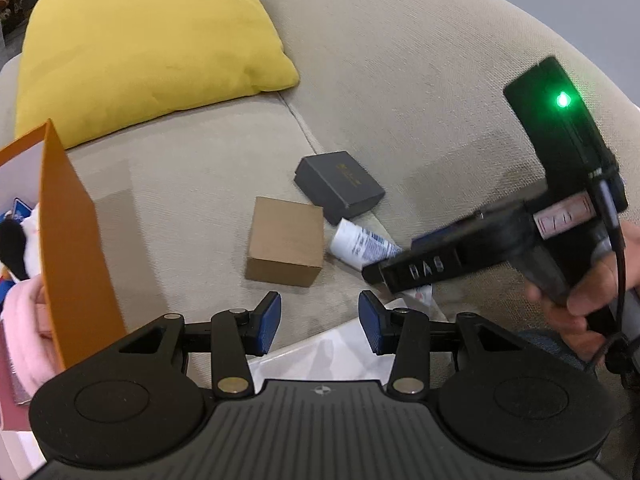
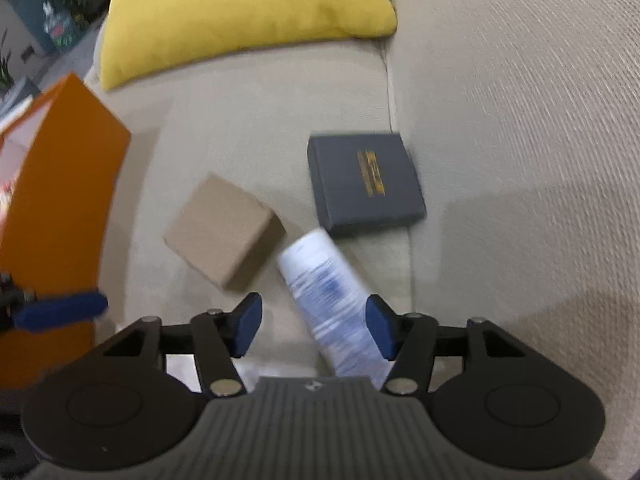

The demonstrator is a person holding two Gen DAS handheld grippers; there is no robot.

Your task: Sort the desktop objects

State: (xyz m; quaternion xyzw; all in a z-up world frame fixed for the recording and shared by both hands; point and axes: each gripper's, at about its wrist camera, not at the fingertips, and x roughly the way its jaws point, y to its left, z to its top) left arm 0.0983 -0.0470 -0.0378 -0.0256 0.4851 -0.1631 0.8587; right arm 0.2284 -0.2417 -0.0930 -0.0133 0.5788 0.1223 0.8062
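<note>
Both grippers' fingers (image 2: 244, 326) apart, white bottle (image 2: 328, 292) between the right pair, brown box (image 2: 224, 230) and dark box (image 2: 366, 182) beyond.

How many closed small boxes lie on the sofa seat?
2. The brown cardboard box lies left of the white bottle; the dark box lies behind the bottle by the seat seam. The orange container may hide more.

Yellow cushion (image 1: 148, 44) rests on beige sofa (image 1: 400, 80).

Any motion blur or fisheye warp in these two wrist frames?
Right wrist view: white bottle and brown box smeared by motion. Left wrist view: sharper, slight blur on orange box; sofa edges bow from fisheye in both.
</note>
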